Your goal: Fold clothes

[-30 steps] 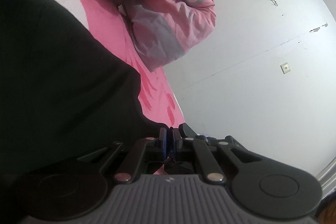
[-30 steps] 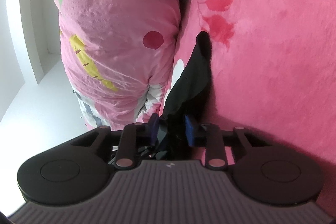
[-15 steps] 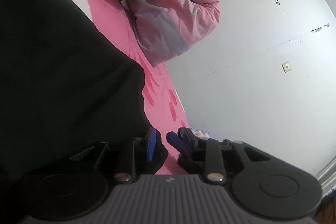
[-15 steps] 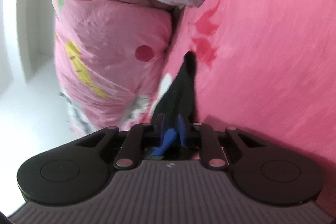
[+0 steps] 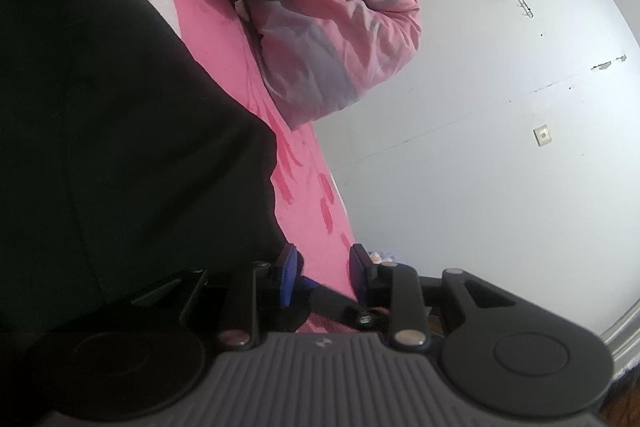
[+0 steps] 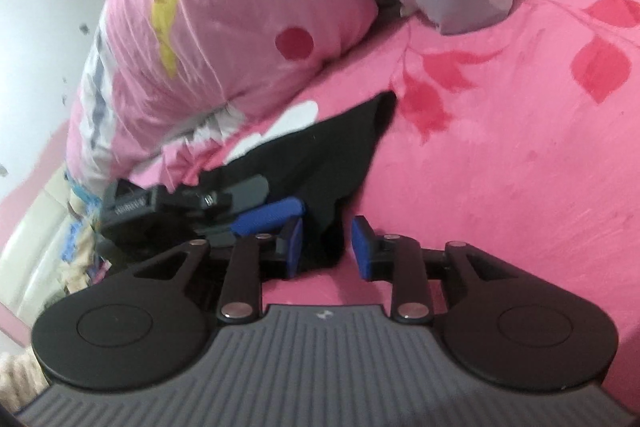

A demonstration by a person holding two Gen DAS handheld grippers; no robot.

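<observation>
A: Pink plush covered the bed [image 6: 520, 155], with red leaf prints across it, and that was the widest thing in both views.

B: And next in size?

A: White wall [image 5: 480, 187], filling the right half of the left wrist view. Then the rolled pink quilt [image 6: 224, 59] with its red dot and yellow mark, lying along the far side of the bed, and a crumpled pink and grey cover [image 5: 332, 59] pressed up against it.

B: Where was the garment?

A: The black garment [image 5: 120, 147] lay spread flat on the bed. It took up most of the left side of the left wrist view. In the right wrist view only a tapering strip of it [image 6: 332, 163] showed, running from the quilt down toward the camera.

B: How did the left tongs stand?

A: The left tongs [image 5: 324, 275] stood apart, just off the garment's near corner. Its blue pads [image 5: 289, 277] pressed on nothing; pink bedding showed through the gap, and the left one sat just beside the black hem.

B: The right ones?

A: The right tongs [image 6: 326, 247] had just been opening and also stood apart. A dark tip of the garment reached into the gap near the left pad, yet neither pad squeezed it. In that view the left tool also showed, lying at the garment's edge.
</observation>
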